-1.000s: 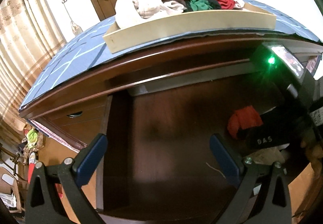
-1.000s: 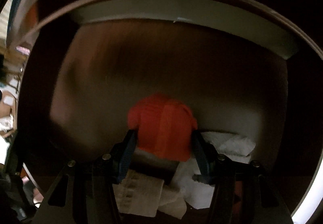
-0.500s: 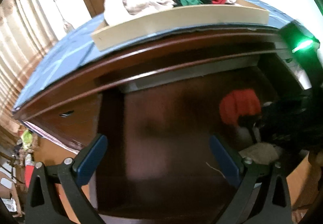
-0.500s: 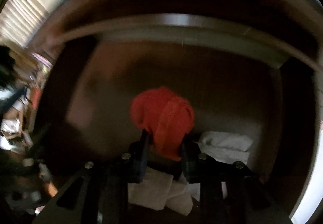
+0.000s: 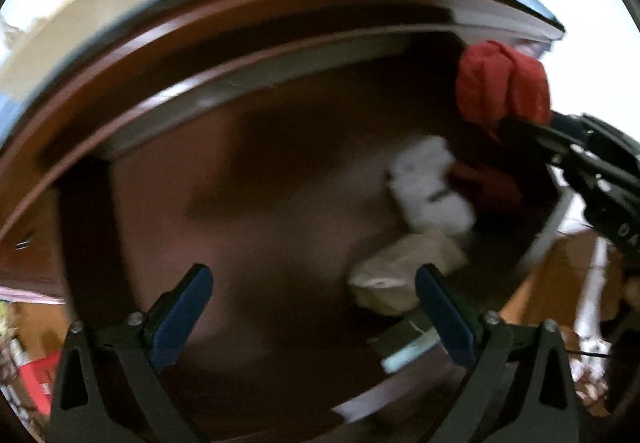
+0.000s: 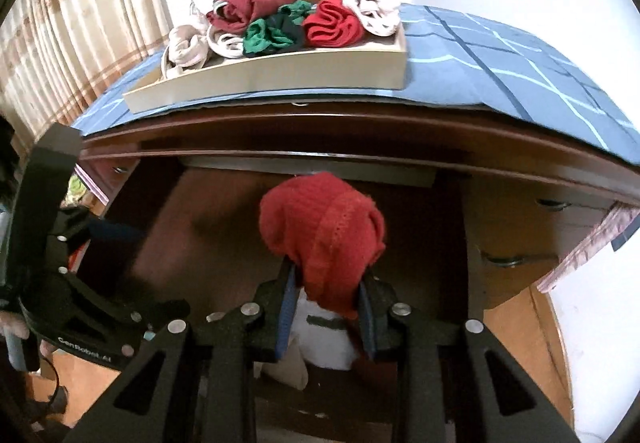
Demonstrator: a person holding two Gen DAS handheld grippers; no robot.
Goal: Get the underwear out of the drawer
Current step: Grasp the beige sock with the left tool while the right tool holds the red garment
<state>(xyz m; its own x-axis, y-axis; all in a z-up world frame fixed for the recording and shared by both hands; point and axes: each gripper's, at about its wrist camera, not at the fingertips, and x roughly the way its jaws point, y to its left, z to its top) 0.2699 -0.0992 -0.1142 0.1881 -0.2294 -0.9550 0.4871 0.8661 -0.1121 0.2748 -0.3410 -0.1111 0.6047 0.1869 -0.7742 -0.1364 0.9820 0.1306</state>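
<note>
Two grippers: right fingers clasp red underwear; left, blurred, apparently spread empty.

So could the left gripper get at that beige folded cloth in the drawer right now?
Probably yes. The left gripper is open and empty, the beige cloth lies just ahead by its right finger, and the right gripper has the red underwear lifted clear.
</note>
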